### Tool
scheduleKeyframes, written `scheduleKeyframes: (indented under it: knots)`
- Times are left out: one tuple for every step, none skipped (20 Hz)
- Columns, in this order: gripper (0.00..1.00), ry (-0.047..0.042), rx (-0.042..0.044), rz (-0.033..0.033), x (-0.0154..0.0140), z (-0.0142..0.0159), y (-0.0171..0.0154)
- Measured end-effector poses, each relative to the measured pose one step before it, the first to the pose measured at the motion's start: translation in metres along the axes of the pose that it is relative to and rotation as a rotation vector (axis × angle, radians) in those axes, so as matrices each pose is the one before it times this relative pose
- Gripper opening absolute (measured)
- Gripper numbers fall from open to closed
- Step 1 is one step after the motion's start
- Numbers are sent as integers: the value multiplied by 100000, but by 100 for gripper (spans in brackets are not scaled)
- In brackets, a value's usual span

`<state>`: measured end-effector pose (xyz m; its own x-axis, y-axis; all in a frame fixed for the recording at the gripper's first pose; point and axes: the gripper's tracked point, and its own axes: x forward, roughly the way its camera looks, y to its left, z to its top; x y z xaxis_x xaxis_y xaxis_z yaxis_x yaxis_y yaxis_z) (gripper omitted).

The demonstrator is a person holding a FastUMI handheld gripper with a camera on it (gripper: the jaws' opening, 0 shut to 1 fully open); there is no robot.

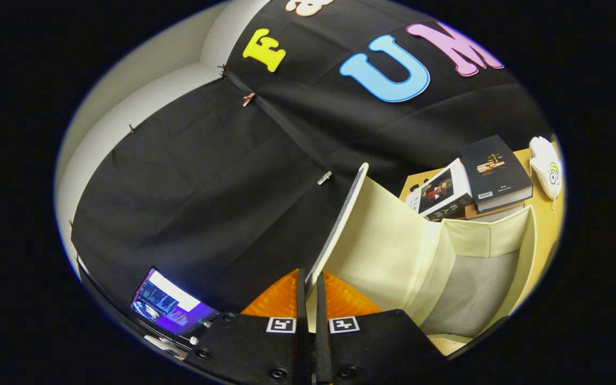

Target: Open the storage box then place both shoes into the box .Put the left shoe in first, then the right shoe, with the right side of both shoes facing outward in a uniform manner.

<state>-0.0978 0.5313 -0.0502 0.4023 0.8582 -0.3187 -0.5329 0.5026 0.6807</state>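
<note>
We look along the gripper [310, 291] and see its two orange ribbed fingers [278, 299] drawn close together, with only a thin gap between them. In this gap stands the edge of the lid [340, 224] of the storage box [522, 256], so both fingers pinch the lid near its lower corner. The lid is a thin panel with a dark speckled outer edge and a cream inner face, and it rises from the fingers up and away, tilted, so the box stands open.

Just beyond the fingers, to the right side, we see the inside of the storage box. Its walls are cream and its bottom is grey. We see no shoe in the part of the box that is visible; the near part is hidden behind the black body of the gripper.

The box sits on a yellow-brown table [548, 219]. Behind the box, on the same table, lies a stack of books [492, 176], one dark book on top and one with a picture cover beside it, leaning. Near the books, further to the right, lies a small white soft toy [546, 166].

On the left of the fingers, lower down, we see a lit screen [166, 305] with a purple glow. Behind everything hangs the black cloth wall [190, 176] of the booth.
</note>
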Motion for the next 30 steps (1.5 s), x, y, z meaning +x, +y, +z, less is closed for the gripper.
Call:
scheduleKeyframes:
  knots:
    - [8, 1107, 1160, -521, 1108, -501, 307]
    - [8, 284, 266, -825, 1112, -155, 184]
    - [8, 508, -665, -1082, 965, -159, 83]
    - [8, 1302, -980, -1153, 447, -669, -114]
    - [8, 1163, -709, -855, 622, -401, -141]
    - [8, 818, 89, -880, 489, -174, -58]
    - [8, 649, 909, -351, 364, -154, -106]
    - [8, 70, 1365, -542, 127, 25, -201]
    - [8, -1051, 722, -1462, 249, 142, -328]
    - [14, -2535, -664, -1381, -243, 955, -620]
    - [31, -2784, -2178, -1441, 413, 545, -657]
    - [47, -3677, -3830, -2814, -1144, 991, -1100]
    - [64, -2842, -3858, -3043, -1269, 712, -1084]
    - [81, -3089, -4890, -2272, -1284, 848, -1063]
    - [98, -3309, -5501, -2913, -1506, 973, -1531]
    - [98, -3592, -5049, -2583, -1688, 1087, -1625]
    - [98, -4262, -4835, -2554, -1835, 1223, -1717]
    - [98, -3891, -4299, -3466, -1735, 1021, -2137]
    - [98, -3017, -4095, -3717, -1848, 722, -2267]
    - [97, -2215, -4076, -3778, -1525, 431, -2344]
    - [98, -1456, -4000, -4321, -1489, 88, -2602]
    - [98, -1492, -3285, -4570, -1131, 24, -2594]
    - [98, -612, -1846, -3551, -1207, -97, -2449]
    - [98, -134, -594, -3229, -1013, -339, -2272]
    - [98, 497, 913, -2843, -728, -572, -2192]
    - [98, 1180, 1388, -2581, -511, -772, -2070]
    - [98, 1729, 1486, -2700, -212, -992, -2040]
    - [98, 1813, 795, -2467, -164, -1047, -1908]
    - [98, 1443, 518, -2551, 93, -1079, -1806]
    - [98, 1517, 851, -2582, 19, -1056, -1719]
